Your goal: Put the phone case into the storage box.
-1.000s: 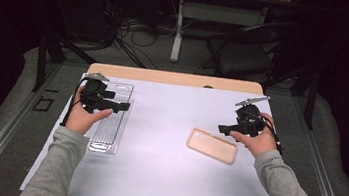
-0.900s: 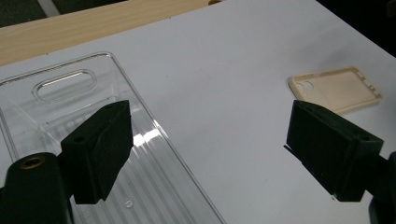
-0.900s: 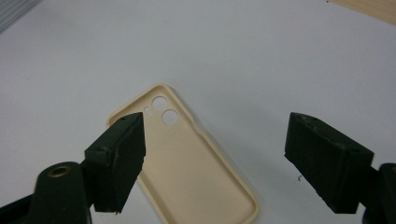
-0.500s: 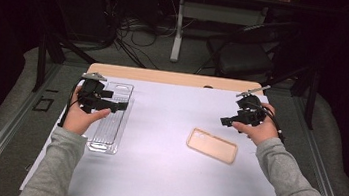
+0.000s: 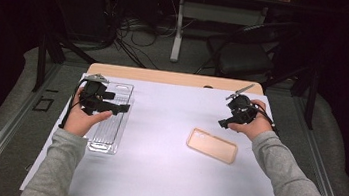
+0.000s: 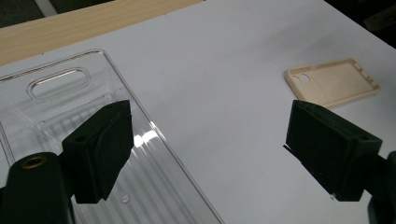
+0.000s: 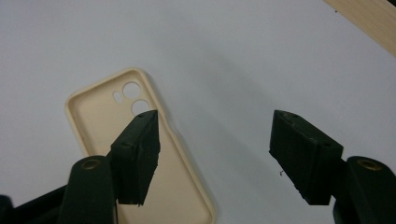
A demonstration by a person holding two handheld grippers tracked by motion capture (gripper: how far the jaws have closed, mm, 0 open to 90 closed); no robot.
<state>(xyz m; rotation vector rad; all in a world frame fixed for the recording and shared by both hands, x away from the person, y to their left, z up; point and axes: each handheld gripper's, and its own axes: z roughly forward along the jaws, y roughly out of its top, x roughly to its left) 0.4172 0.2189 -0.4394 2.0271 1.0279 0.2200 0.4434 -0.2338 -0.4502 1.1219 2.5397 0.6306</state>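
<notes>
The right gripper [image 7: 212, 156] has its jaws spread wide and empty, hanging above the white table [image 5: 162, 177] beside the far end of the beige phone case [image 7: 135, 158]. The left gripper [image 6: 205, 154] is also spread and empty, over the right edge of the clear tray [image 6: 70, 121] at the table's left. Any pickup of the case probably needs one jaw either side of its thin rim.

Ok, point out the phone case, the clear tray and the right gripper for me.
phone case [image 5: 212, 145], high view, middle of its inner face.
clear tray [image 6: 60, 83], left gripper view, handle slot at its far end.
right gripper [image 7: 215, 156], right gripper view, gap midway between its open jaw tips.
</notes>
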